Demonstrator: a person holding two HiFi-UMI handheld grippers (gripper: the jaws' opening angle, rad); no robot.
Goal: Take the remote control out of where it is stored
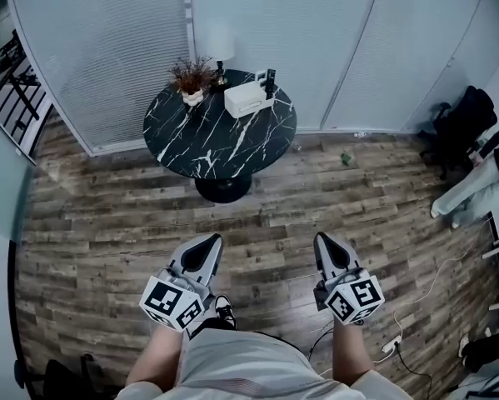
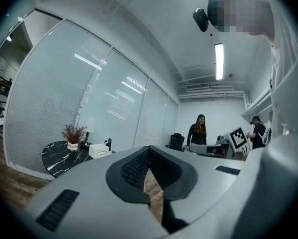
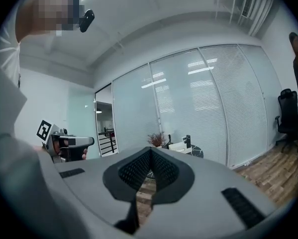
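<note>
A black remote control stands upright in a white box at the far side of a round black marble table. Both grippers hang over the wooden floor, well short of the table. My left gripper is shut with nothing in it, and my right gripper is shut and empty too. In the left gripper view the shut jaws point past the table, with the white box and remote at the left. In the right gripper view the jaws aim toward the box and remote.
A potted dried plant and a small lamp share the table. Glass walls with blinds stand behind it. A black office chair is at the right, cables lie on the floor. Two people stand farther off.
</note>
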